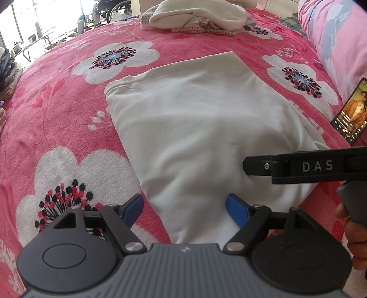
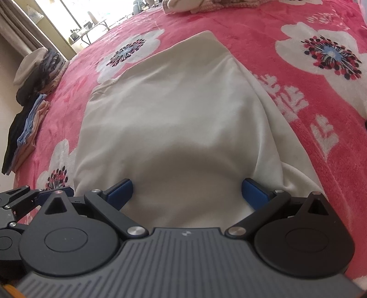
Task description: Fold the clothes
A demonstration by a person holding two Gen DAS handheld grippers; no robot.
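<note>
Left wrist view: white garment [image 1: 201, 128], partly folded into a long panel, lying mid-bed on the pink floral blanket [image 1: 57, 114] and running toward the far edge; left gripper [image 1: 184, 212] with fingers spread, nothing pinched, over the near hem. Right gripper [image 1: 298, 166] enters from the right, its state unclear here. Unfolded pile [image 1: 197, 17] at the far edge; phone [image 1: 351, 110] toward the right edge. Right wrist view: right gripper [image 2: 187, 193] fingers parted, straddling the near hem, empty. Advice: pinch both near corners evenly, lift together, carry to the far edge, keeping the side folds aligned.
</note>
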